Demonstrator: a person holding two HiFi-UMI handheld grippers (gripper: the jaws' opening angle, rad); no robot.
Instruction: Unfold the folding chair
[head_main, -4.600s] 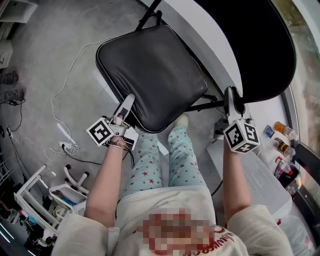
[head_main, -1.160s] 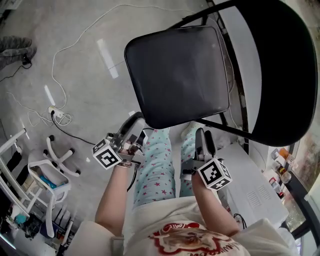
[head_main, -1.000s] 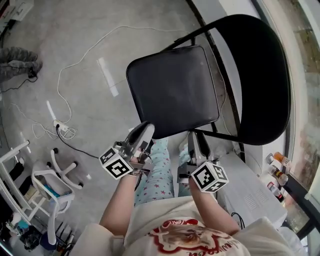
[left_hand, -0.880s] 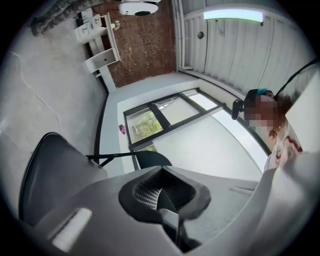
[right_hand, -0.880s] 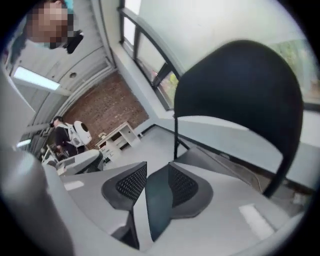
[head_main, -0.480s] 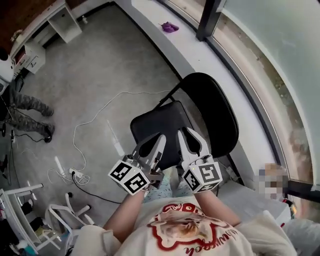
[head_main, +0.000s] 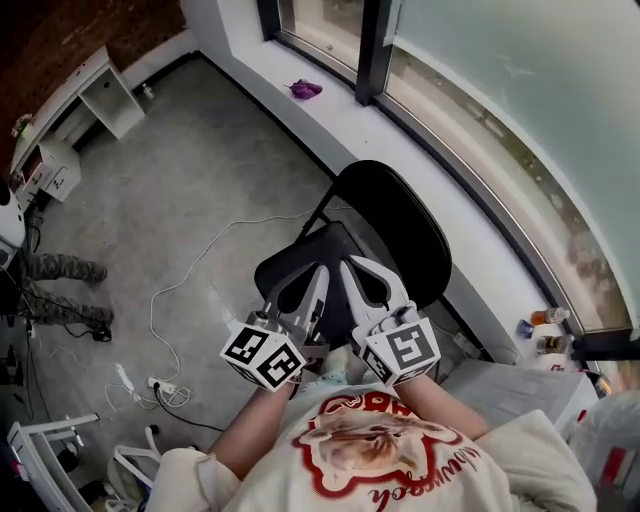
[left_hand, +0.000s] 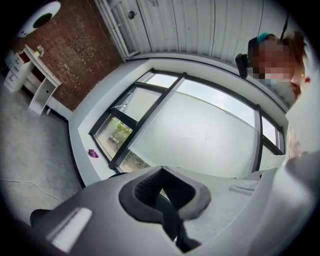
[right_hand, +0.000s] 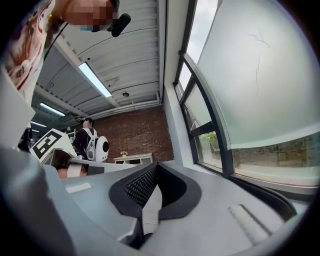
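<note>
Folding chair (head_main: 402, 225) stands open
Left gripper (head_main: 312, 276) and right gripper (head_main: 353, 267) hang side by side over its seat; jaws of both pressed together.

Loft-like workshop: brick wall (head_main: 85, 28), concrete floor (head_main: 180, 160), large windows (head_main: 480, 90).

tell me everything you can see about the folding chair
The folding chair is all black: a rounded backrest, a padded-looking seat with rounded corners, and a thin tube frame. It looks opened out, seat down, standing on the grey floor with its back toward the white window ledge. The left gripper and right gripper overlap the seat from above, but both are shut on nothing, so neither grips it.
</note>
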